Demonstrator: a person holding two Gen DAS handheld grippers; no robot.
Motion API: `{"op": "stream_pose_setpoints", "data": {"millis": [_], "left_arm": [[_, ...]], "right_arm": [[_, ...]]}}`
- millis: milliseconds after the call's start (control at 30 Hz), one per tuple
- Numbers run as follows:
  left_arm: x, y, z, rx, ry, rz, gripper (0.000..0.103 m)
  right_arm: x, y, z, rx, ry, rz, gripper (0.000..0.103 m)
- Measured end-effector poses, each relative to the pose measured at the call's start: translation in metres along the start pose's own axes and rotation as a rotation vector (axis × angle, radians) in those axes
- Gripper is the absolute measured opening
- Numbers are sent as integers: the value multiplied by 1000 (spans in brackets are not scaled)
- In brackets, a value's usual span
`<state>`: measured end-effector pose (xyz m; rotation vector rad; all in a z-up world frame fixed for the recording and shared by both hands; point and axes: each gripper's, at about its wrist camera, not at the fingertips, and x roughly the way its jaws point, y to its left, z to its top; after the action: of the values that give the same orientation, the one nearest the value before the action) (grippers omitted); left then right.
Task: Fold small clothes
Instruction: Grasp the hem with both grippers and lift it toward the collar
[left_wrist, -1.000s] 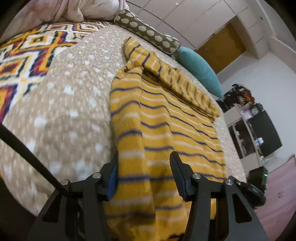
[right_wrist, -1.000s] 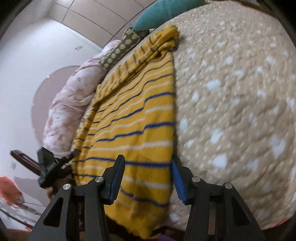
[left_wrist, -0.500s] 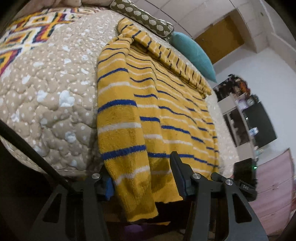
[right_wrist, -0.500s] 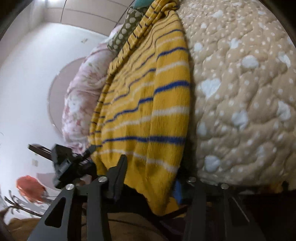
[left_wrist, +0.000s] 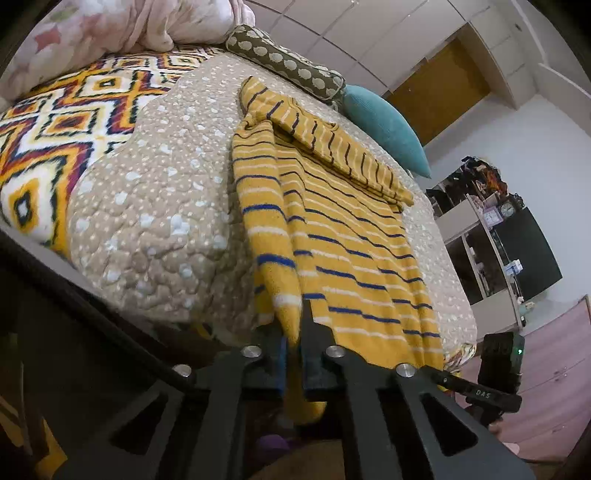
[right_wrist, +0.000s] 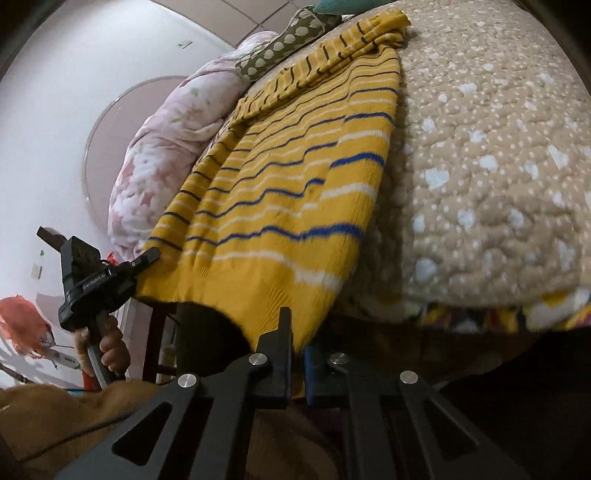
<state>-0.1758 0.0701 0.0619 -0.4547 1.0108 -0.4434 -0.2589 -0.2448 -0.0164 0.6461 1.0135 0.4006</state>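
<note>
A yellow sweater (left_wrist: 343, 251) with blue and white stripes lies on the bed, its hem hanging over the near edge and a sleeve folded across its far end. My left gripper (left_wrist: 293, 343) is shut on the hem's left corner. My right gripper (right_wrist: 297, 339) is shut on the hem's right corner of the sweater (right_wrist: 295, 184). The left gripper also shows in the right wrist view (right_wrist: 147, 256), and the right gripper's body shows in the left wrist view (left_wrist: 498, 373).
The sweater rests on a beige dotted quilt (left_wrist: 155, 206), over a patterned blanket (left_wrist: 55, 125). A pink comforter (left_wrist: 110, 29), a dotted bolster (left_wrist: 284, 66) and a teal pillow (left_wrist: 384, 125) lie at the far end. Shelves (left_wrist: 491, 236) stand at the right.
Both grippers were open around the hem. They dropped below the bed edge and closed on the hem's two corners.
</note>
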Motion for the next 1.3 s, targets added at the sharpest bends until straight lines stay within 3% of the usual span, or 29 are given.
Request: {"op": "stream_pose_setpoints", "data": {"millis": [233, 400, 500, 633, 800, 867, 1067, 1300], "left_arm": [[15, 16, 22, -31, -11, 54, 4], [15, -7, 76, 12, -87, 29, 4], [25, -24, 121, 53, -131, 44, 4], [60, -39, 201, 52, -128, 66, 4], [131, -46, 289, 58, -109, 199, 4], [161, -38, 313, 25, -85, 252, 4], [215, -18, 332, 16, -15, 307, 5], [234, -4, 351, 14, -2, 262, 5]], "right_arm": [[8, 8, 24, -51, -4, -28, 6], [0, 33, 68, -133, -63, -22, 6], [-10, 48, 117, -189, -141, -47, 6], [-13, 64, 191, -221, -232, -112, 6], [11, 47, 286, -150, -251, -153, 6], [28, 31, 317, -125, -242, -226, 6], [81, -23, 368, -11, -182, -334, 6], [102, -44, 395, 12, -174, -315, 6]]}}
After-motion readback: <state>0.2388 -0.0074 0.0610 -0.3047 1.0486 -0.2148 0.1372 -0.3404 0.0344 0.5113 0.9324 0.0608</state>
